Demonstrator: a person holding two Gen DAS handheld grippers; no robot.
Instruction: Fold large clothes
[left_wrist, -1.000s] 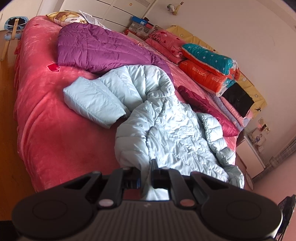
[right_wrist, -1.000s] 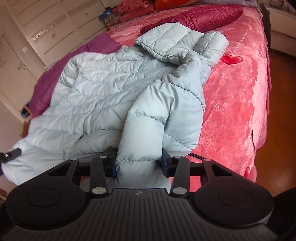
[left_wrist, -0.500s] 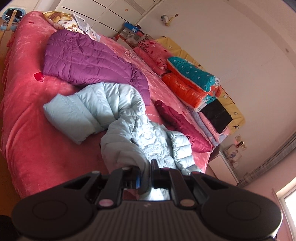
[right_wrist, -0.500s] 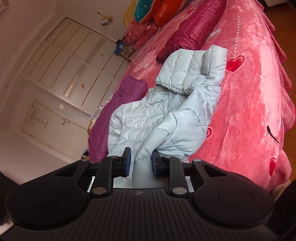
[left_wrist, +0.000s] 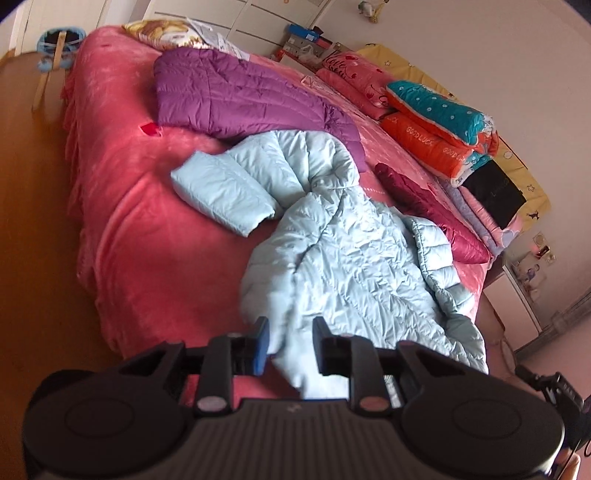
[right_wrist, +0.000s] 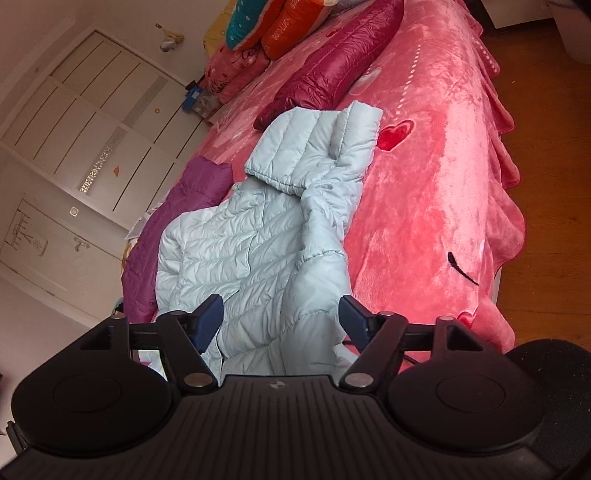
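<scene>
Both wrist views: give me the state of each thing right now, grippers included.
Light blue jacket: crumpled on the bed, unfolded, hem between both grippers' jaws.
Left gripper: jaws just opening, pads off the fabric.
Right gripper: jaws just opened wide, released.
Purple jacket: lying spread, untouched.
Maroon jacket: lying untouched.

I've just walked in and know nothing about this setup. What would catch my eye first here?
A pale blue puffer jacket sprawls crumpled across the middle of a bright pink bed, its hem right at the two grippers. The left gripper and right gripper have both just been opening, with jacket fabric between their fingers. Behind it lie a purple jacket and a stack of folded quilts by the wall.
</scene>
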